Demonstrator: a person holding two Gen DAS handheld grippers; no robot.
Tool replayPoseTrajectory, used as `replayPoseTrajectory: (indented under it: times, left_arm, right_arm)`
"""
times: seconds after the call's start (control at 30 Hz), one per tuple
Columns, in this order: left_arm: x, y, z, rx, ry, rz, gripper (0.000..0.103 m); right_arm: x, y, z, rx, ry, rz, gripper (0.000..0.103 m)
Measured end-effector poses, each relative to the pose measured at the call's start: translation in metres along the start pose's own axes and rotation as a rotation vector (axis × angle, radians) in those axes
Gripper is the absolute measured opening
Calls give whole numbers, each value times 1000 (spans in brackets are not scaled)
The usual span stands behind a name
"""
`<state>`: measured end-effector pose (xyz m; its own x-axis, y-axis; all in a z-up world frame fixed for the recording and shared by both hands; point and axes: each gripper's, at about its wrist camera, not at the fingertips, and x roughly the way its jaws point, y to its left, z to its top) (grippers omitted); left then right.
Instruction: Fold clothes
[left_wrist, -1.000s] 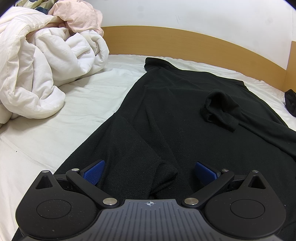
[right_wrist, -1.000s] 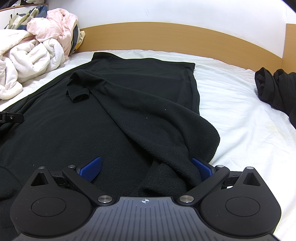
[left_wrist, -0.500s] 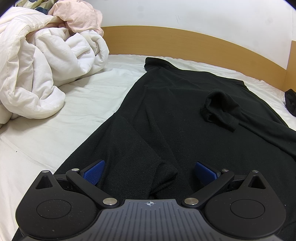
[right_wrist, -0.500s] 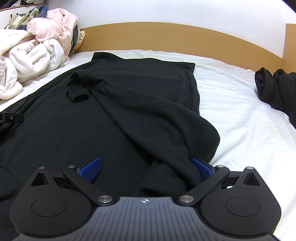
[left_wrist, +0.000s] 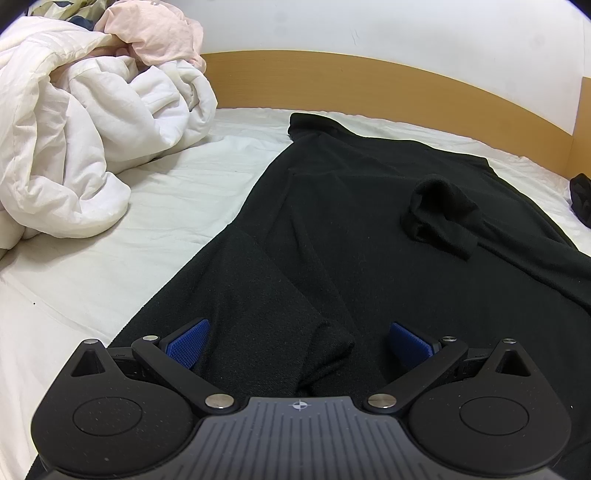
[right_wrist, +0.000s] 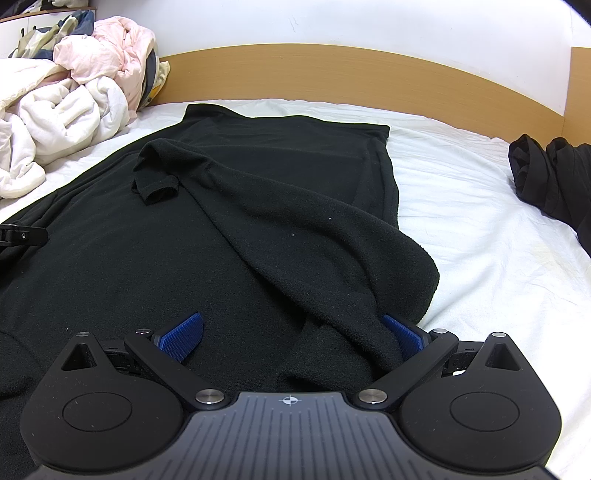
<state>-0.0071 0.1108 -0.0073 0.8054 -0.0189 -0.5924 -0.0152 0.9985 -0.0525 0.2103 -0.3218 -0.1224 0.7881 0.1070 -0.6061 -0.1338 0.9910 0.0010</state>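
A: Anything changed in the last second?

B: Nothing. Both the left tongs and right tongs stay wide over bunched cloth, so no fold has begun.

A: The black garment?

B: Flat on the bed, one sleeve crossing toward 11 o'clock.

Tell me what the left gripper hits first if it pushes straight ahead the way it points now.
Most likely the black garment itself: a raised fold of it already lies between the open fingers of the left gripper. Farther along that line sits the bunched sleeve cuff, slightly right of centre, though depth is hard to judge.
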Motion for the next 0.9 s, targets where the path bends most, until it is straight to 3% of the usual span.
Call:
replayPoseTrajectory:
  times: [0.9]
  left_arm:
    - [0, 0, -1, -4, -2, -3, 102]
  right_arm:
    - [0, 0, -1, 0, 0, 0, 103]
